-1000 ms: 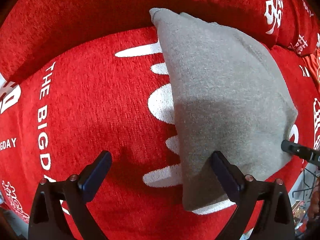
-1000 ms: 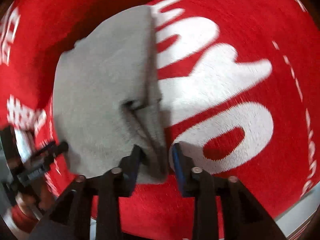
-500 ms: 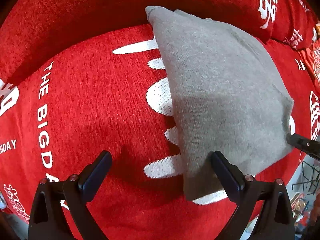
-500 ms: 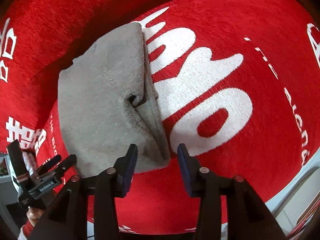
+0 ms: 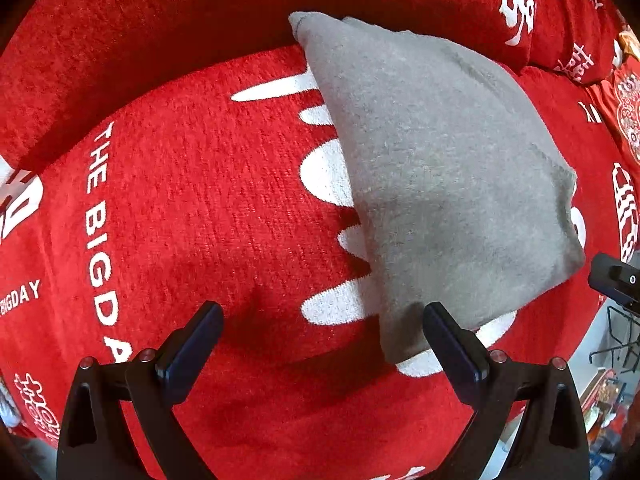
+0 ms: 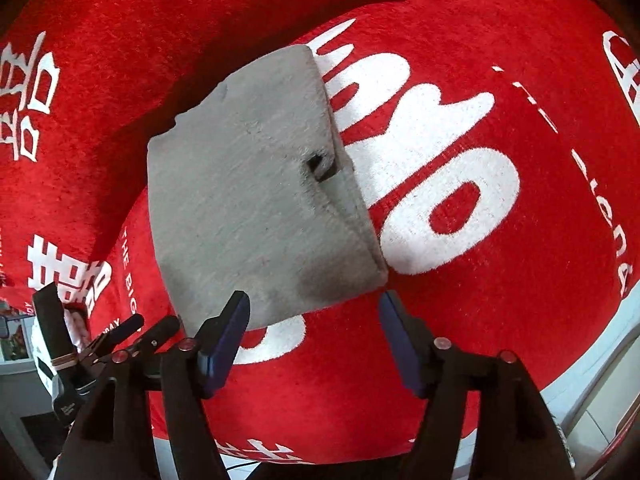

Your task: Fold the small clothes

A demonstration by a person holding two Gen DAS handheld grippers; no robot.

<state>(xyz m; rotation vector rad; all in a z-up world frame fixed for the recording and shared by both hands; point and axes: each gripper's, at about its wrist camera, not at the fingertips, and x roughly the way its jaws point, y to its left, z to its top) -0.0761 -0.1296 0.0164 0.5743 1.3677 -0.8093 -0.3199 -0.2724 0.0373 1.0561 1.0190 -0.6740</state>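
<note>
Now the folded grey garment (image 6: 256,196) lies on the red cover (image 6: 500,260), long axis running away; the right hand-held gripper (image 6: 314,330), jaws just opened and empty, seems nearer; the left hand-held gripper (image 5: 322,344) gapes empty.

The left gripper (image 5: 322,340) hangs pointing straight down, jaws spread wide with nothing pinched; the right gripper (image 6: 314,320) tilts steeply downward, its jaws just having been opening, gripping nothing.
</note>
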